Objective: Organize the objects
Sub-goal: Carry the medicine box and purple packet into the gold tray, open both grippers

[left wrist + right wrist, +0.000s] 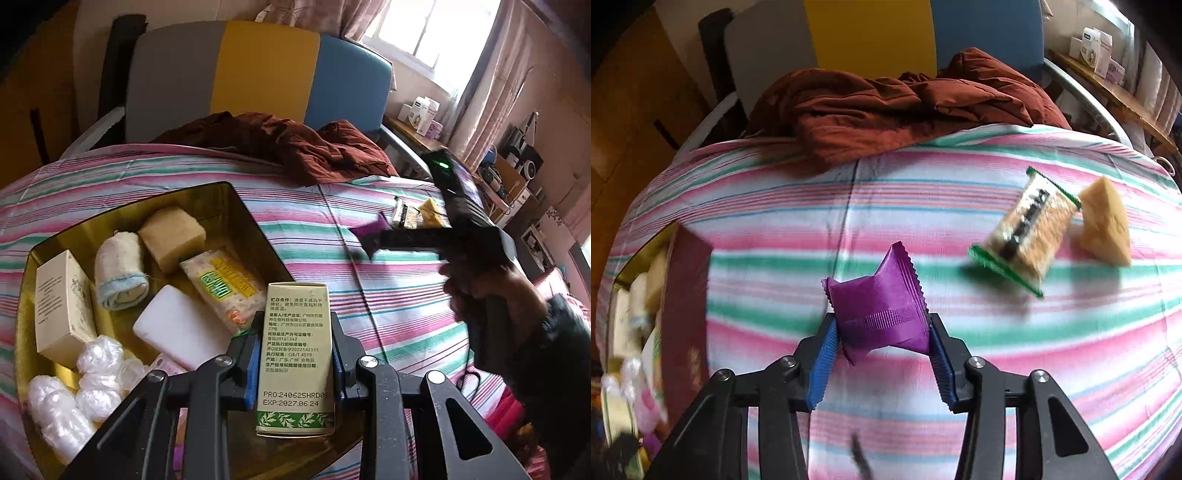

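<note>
My left gripper (295,354) is shut on a tall beige carton with green leaf print (295,354), held upright over the near right corner of the gold-lined box (243,210). The box holds a sponge (171,236), a rolled towel (120,275), a cracker pack (221,284), a white bar (181,332), a beige carton (61,306) and several clear wrapped balls (74,391). My right gripper (882,343) is shut on a purple packet (879,310), lifted above the striped sheet (960,332); it also shows in the left wrist view (369,240).
A green-edged cracker pack (1027,232) and a yellow sponge wedge (1104,225) lie on the sheet at the right. A crumpled brown garment (886,107) lies at the far edge. The box's maroon wall (683,306) stands at the left. A chair (258,74) stands behind.
</note>
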Demonstrator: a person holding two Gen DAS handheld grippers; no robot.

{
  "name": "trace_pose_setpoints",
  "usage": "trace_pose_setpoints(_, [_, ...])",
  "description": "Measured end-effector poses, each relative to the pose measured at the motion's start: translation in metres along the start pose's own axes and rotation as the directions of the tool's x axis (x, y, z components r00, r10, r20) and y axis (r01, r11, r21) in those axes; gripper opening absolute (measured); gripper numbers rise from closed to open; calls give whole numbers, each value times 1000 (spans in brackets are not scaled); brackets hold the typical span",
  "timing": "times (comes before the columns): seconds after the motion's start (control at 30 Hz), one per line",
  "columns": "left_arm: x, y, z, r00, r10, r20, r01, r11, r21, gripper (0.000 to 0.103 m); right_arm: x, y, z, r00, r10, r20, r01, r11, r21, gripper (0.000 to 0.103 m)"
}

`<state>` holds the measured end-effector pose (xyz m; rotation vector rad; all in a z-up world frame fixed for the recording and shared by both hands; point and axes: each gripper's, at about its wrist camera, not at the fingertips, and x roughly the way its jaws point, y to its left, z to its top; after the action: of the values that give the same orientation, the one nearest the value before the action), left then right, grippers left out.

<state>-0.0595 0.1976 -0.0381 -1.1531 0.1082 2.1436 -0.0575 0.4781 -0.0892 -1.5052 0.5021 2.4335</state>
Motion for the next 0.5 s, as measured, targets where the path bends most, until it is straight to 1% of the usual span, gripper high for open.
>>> trace_pose_setpoints(0.07, [-4,2,-1,1000,8,11,-8,1000,3,30,-15,-5,-10,1000,21,17,-21,1000,2,47])
trace_pose_setpoints(0.2, [-14,7,-5,999,30,30,-30,1000,-2,30,-37,4,-18,994,84,66,-84,996,0,47])
trace_pose_setpoints(0.27, [-21,12,-6,998,50,45,-50,999,-7,30,-41,23,-19,990,115,86,-114,993,-10,47])
trace_pose_setpoints(0.3, [-24,15,-7,997,60,52,-59,998,-9,30,-36,35,-16,988,126,91,-125,992,-16,47])
trace_pose_setpoints(0.4, [-36,24,-10,991,104,82,-103,995,-17,30,-52,59,-25,977,177,115,-171,984,-57,47])
trace_pose_setpoints(0.5, [-49,34,-12,981,153,115,-151,988,-28,30,-65,90,-33,966,228,122,-213,969,-125,47])
